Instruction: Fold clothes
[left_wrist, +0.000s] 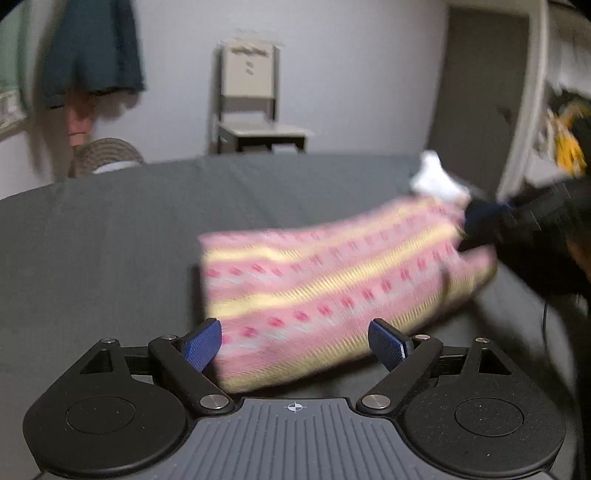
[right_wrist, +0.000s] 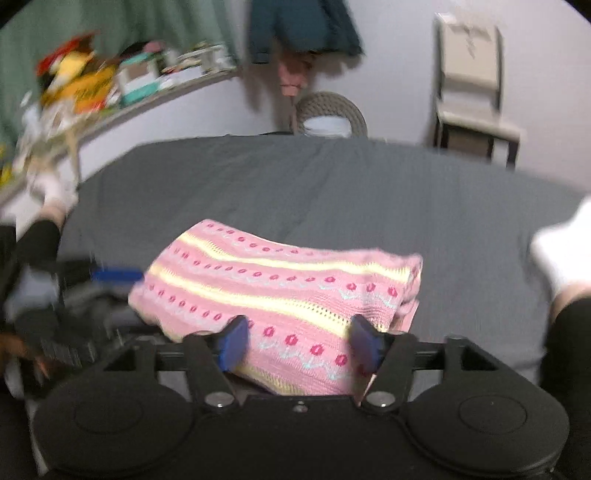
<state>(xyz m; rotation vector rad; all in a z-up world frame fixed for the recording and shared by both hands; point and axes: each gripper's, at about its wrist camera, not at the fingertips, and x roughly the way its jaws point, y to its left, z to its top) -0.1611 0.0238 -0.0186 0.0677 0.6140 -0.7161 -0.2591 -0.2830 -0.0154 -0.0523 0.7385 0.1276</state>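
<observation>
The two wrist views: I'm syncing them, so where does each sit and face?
Left wrist: on the left gripper, facing across the pink knit garment toward the chair; right gripper shows.
Right wrist: on the right gripper, over the same garment; left gripper shows.
Shared: garment, grey bed, chair.

A folded pink knit garment (right_wrist: 280, 295) lies on the grey bed (right_wrist: 332, 184), its near edge between the right hand-held gripper (right_wrist: 301, 345)'s spread blue fingers (right_wrist: 232, 343).

1 pink knit garment (right_wrist: 280, 291), 2 grippers, 1 chair (left_wrist: 251, 99), 1 basket (right_wrist: 330, 110).
</observation>
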